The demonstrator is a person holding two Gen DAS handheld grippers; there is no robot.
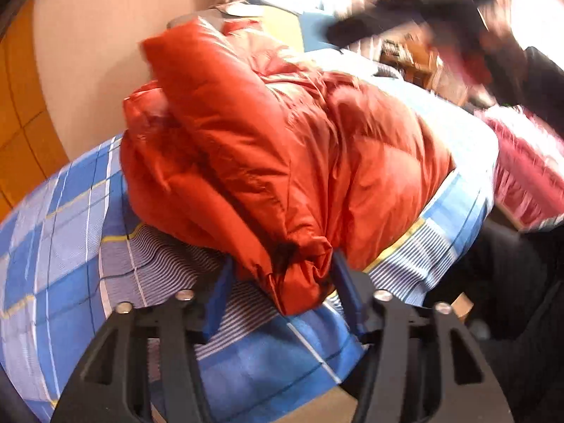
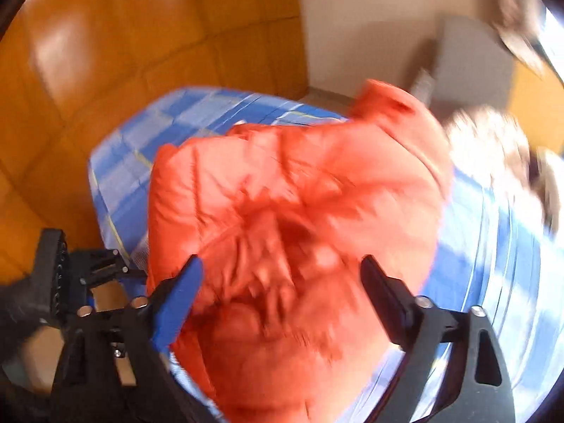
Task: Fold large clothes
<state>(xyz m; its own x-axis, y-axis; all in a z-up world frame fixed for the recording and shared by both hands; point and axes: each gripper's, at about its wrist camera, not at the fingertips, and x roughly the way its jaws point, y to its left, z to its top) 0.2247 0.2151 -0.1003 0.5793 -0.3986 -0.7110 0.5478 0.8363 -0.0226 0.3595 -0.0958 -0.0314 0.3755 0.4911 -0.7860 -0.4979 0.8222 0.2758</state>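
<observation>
Orange puffer jacket lies bundled on the blue plaid bed

I see the orange puffer jacket point(image 1: 282, 148) heaped mid-bed on the blue plaid sheet point(image 1: 63, 232). My left gripper point(image 1: 282, 282) is spread, a jacket cuff loose between its jaws; my right gripper point(image 2: 282, 289) gapes wide above the jacket, gripping nothing.

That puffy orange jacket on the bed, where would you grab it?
I'd likely take the orange jacket by the bunched cuff end nearest the left gripper, coming from the bed's near edge. It is gathered narrow enough for the jaws there; the rest is puffed too wide.
</observation>
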